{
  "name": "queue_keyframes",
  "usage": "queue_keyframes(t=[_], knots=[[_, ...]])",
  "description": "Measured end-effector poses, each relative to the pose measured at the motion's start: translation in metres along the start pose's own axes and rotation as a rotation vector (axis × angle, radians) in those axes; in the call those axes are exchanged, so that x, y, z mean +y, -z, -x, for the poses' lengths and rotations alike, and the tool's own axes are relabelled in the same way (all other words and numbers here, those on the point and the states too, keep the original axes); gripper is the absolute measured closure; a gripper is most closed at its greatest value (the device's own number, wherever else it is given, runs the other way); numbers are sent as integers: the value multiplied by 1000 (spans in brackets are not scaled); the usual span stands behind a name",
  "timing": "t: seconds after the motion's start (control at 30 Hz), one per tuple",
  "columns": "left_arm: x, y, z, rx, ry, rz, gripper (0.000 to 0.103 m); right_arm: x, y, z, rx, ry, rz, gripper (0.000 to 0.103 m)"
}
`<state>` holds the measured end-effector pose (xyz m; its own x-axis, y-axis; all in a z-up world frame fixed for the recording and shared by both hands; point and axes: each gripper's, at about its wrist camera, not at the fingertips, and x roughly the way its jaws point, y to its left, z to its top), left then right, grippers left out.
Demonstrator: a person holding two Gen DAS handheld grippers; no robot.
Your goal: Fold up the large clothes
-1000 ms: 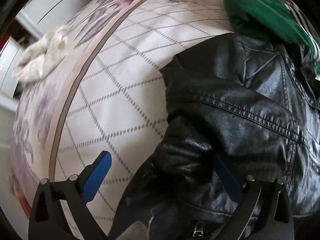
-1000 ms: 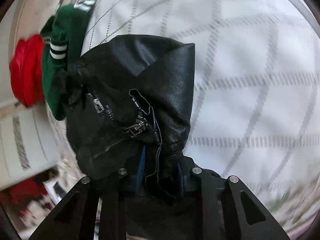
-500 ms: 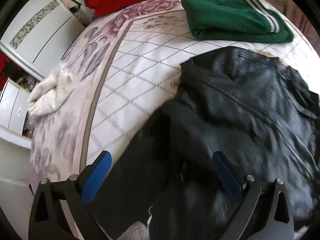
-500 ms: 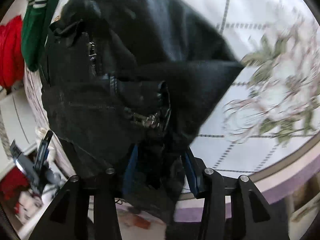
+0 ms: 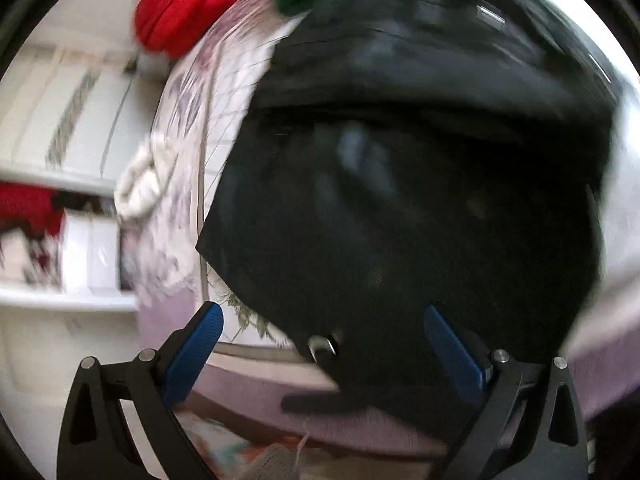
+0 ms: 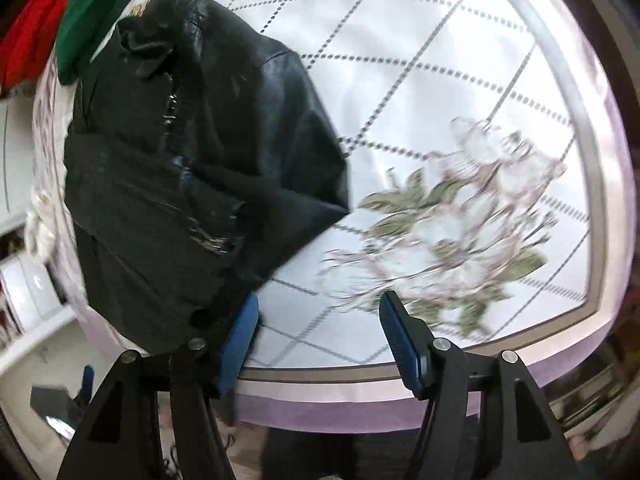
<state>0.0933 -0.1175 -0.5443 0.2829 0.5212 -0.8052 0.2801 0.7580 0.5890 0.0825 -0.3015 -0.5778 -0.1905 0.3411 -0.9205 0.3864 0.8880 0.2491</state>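
Both grippers stand free above a black leather jacket (image 6: 192, 168) lying on the quilted bedspread (image 6: 420, 80), between folds.

From the left: the left gripper (image 5: 320, 344) has its blue pads spread wide over the jacket's dark lining near the bed's edge, pinching nothing. The right gripper (image 6: 318, 320) has just been opening its jaws; nothing is between them, and the jacket's hem lies just beside its left pad. The jacket looks bunched rather than flat, so the next move likely calls for gripping two edges and smoothing it. A folded green garment (image 6: 88, 12) and a red garment (image 5: 188, 4) sit beyond. No readable writing or label shows.
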Motion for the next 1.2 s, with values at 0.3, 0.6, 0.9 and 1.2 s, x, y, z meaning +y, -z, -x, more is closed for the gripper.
queue_keyframes(t=[0.3,0.6,0.9,1.2], knots=[[-106,47,8,-62,-114,-328,0,-25,4,0,11,73,97,38],[-126,59,11,-121,-149,-406,0,-34,1,-16,26,75,77,38],[-118,53,-20,-17,-231,-332,0,-23,4,-30,27,76,60,38],[-89,44,-27,-1,-201,-194,42,-17,-21,-30,-40,-72,67,38]])
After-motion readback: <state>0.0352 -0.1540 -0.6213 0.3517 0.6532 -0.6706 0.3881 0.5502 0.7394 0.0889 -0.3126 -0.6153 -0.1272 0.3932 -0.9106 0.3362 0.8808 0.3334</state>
